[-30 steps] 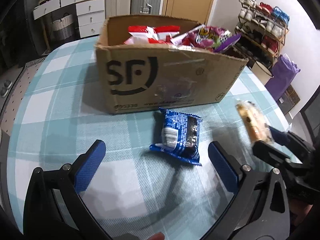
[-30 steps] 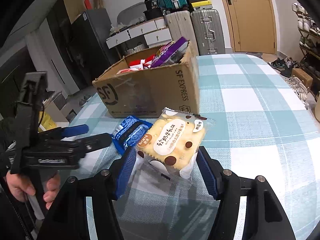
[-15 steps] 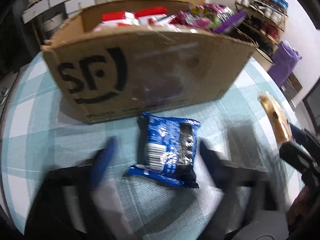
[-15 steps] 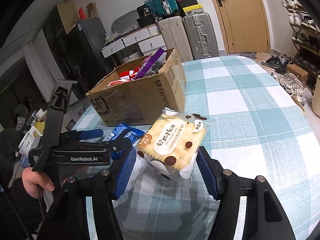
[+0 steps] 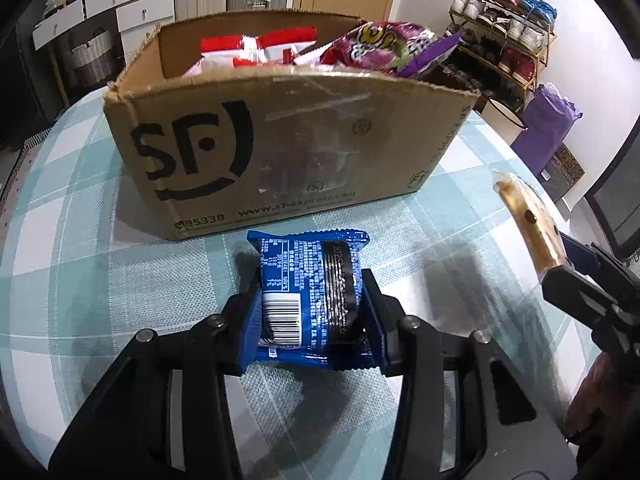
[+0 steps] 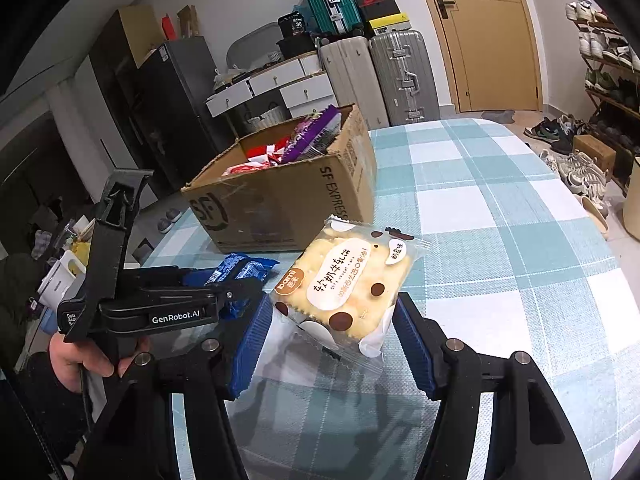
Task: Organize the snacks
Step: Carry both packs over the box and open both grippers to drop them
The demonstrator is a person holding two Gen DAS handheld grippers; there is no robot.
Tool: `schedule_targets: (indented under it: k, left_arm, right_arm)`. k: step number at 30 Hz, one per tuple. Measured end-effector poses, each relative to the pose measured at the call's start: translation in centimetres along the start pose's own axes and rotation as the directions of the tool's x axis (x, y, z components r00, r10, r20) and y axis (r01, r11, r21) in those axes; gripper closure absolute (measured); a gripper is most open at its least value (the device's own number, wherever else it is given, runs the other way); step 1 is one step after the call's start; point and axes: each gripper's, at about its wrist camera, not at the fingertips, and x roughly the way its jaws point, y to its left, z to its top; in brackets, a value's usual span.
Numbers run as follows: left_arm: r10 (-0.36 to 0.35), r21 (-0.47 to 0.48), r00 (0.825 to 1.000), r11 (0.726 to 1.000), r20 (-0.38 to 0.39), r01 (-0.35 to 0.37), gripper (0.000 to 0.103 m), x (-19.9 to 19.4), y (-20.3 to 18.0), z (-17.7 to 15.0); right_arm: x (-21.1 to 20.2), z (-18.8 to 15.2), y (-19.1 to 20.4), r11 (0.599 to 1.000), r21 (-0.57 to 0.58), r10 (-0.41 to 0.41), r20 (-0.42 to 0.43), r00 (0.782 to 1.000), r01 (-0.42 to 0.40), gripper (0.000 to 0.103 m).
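Observation:
A blue snack packet point(image 5: 308, 292) lies on the checked tablecloth just in front of the cardboard box point(image 5: 280, 152). My left gripper point(image 5: 310, 320) is shut on it, a blue pad pressed to each side. In the right wrist view the same packet point(image 6: 240, 270) shows behind the left gripper's black body. My right gripper point(image 6: 334, 332) is shut on a clear packet of yellow spotted cake point(image 6: 344, 288), held above the table. That cake packet point(image 5: 528, 220) shows edge-on at the right of the left wrist view. The box point(image 6: 288, 200) holds several red and purple snack bags point(image 5: 320, 46).
The round table point(image 6: 500, 220) has a teal and white checked cloth. A person's hand point(image 6: 76, 354) grips the left gripper's handle. Suitcases point(image 6: 384, 72), white drawers and a shoe rack point(image 5: 504, 44) stand beyond the table.
My left gripper moved forward over the blue packet and closed on it from wide open. The right gripper kept hold of the cake packet and barely moved.

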Motion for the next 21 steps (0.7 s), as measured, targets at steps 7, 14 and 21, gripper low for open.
schedule_targets:
  k: [7, 14, 21]
  left_arm:
    - [-0.005, 0.000, 0.999, 1.000, 0.040, 0.005, 0.062, -2.7, -0.2, 0.3]
    - [0.010, 0.010, 0.997, 1.000, 0.081, -0.011, 0.062, -7.7, 0.6, -0.1]
    - [-0.012, -0.021, 0.993, 1.000, 0.113, 0.015, 0.062, -12.6, 2.6, 2.1]
  right_arm:
    - [-0.9, 0.6, 1.1, 1.000, -0.020, 0.010, 0.017, 1.000, -0.009, 0.040]
    - [-2.0, 1.7, 2.9, 0.998, -0.058, 0.029, 0.040, 0.999, -0.026, 0.040]
    - [-2.8, 3.9, 5.1, 0.993, -0.091, 0.076, 0.068, 0.995, -0.070, 0.040]
